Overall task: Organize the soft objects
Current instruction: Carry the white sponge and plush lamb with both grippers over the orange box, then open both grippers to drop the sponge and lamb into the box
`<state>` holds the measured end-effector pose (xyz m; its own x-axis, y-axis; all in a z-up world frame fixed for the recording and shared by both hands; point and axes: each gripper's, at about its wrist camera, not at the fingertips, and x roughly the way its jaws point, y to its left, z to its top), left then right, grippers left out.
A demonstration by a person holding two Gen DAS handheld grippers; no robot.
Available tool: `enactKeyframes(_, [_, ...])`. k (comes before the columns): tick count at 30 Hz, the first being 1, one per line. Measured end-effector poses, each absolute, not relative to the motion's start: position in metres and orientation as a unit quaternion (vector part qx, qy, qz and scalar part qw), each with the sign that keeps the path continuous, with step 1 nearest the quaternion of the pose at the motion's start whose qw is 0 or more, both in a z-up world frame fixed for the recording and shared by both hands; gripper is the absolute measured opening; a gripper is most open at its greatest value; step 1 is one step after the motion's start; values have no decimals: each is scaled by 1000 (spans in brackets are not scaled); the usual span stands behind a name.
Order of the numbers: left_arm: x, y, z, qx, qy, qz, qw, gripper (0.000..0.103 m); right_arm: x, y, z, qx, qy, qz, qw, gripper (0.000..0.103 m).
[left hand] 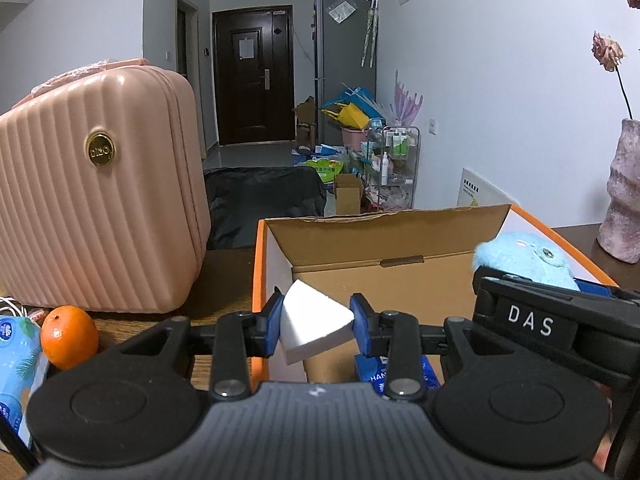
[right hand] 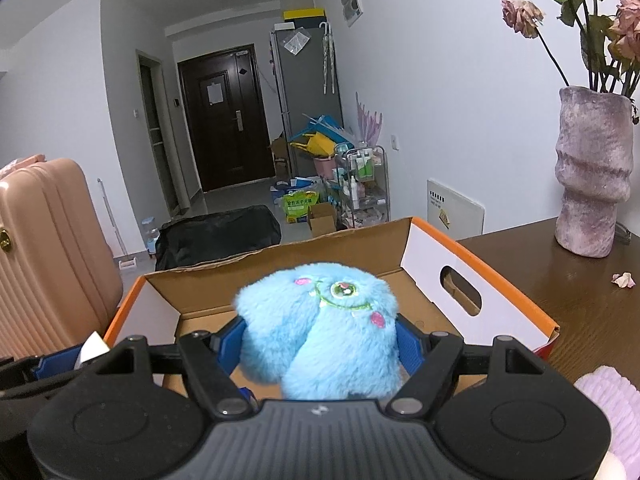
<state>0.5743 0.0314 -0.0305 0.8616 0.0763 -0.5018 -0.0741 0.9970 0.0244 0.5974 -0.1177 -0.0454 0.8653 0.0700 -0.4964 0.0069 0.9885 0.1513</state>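
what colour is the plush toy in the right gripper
Light blue plush toy; clearest in the right wrist view.

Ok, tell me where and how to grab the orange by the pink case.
Grip the orange across its round middle, coming from above. The pink case stands close behind it and a blue packet crowds its left, so a side approach looks blocked. Both grippers are full now.

Suitcase [left hand: 96,184] left of box [left hand: 384,248]
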Motion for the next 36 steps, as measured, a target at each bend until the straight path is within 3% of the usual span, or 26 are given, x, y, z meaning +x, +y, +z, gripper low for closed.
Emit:
enactKeyframes(5, [575, 32, -31, 4, 263, 37, 964, 47, 601, -121, -45, 80, 267, 14, 960, 77])
enactKeyframes(8, [577, 35, -33, 2, 268, 50, 962, 71, 605, -128, -47, 98, 277, 5, 956, 86])
enactKeyframes(10, [577, 35, -33, 2, 265, 62, 962, 94, 605, -133, -47, 115, 279, 0, 953, 94])
enactKeyframes(12, [575, 35, -33, 6, 260, 77, 962, 103, 605, -136, -47, 124, 279, -3, 952, 99])
enactKeyframes(15, [575, 37, -32, 2, 261, 84, 962, 103, 606, -138, -48, 130, 279, -6, 951, 103])
enactKeyframes(36, [565, 40, -29, -2, 260, 88, 961, 103, 596, -142, -46, 141, 278, 8, 950, 103])
